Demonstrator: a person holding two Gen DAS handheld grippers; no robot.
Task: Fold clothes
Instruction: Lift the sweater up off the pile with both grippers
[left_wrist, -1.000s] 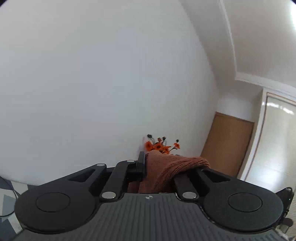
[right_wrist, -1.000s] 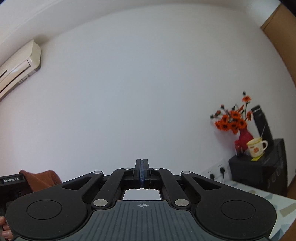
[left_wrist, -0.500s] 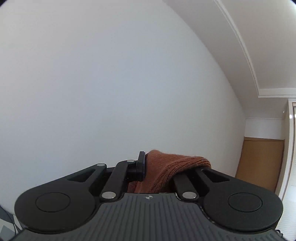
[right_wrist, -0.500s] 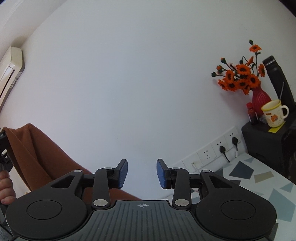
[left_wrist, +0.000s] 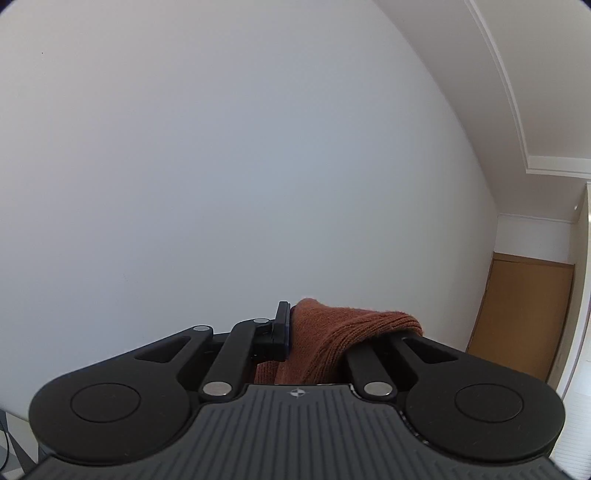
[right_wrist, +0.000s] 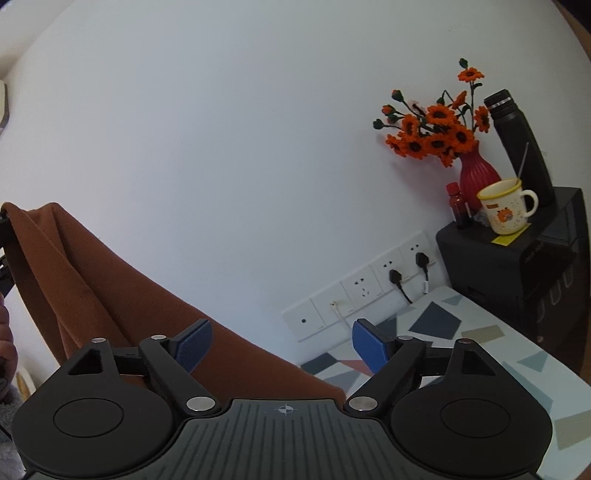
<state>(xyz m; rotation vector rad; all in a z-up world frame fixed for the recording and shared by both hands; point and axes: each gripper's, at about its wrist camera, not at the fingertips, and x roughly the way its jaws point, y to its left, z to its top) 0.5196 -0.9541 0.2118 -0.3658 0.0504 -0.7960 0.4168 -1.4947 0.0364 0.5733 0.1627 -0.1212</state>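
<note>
- The left gripper (left_wrist: 290, 326), held level before a bare white wall (left_wrist: 221, 166), is clamped tight on a fold of rust-brown knitted garment (left_wrist: 332, 339); the cloth bunches over its right finger and hides that pad.
- Seen from the right wrist, the same garment (right_wrist: 110, 295) hangs from its pinched corner at the far left edge and slopes down to the right, passing behind the right gripper's left finger toward the patterned tabletop (right_wrist: 517, 369).
- The right gripper (right_wrist: 282, 345) has its jaws opening wide, blue pads (right_wrist: 194, 345) well apart; nothing lies between them, and the garment touches neither pad.
- Right of the garment, a row of wall sockets (right_wrist: 354, 295) with two plugs in them runs along the wall above the tabletop.
- Farther right of the garment, a black cabinet (right_wrist: 517, 266) carries a red vase of orange flowers (right_wrist: 476, 173), a cream mug (right_wrist: 504, 210), a small red bottle (right_wrist: 458, 206) and a tall black flask (right_wrist: 517, 140).
- Part of a person's hand (right_wrist: 7, 347) shows at the left edge, below the garment's raised corner.
</note>
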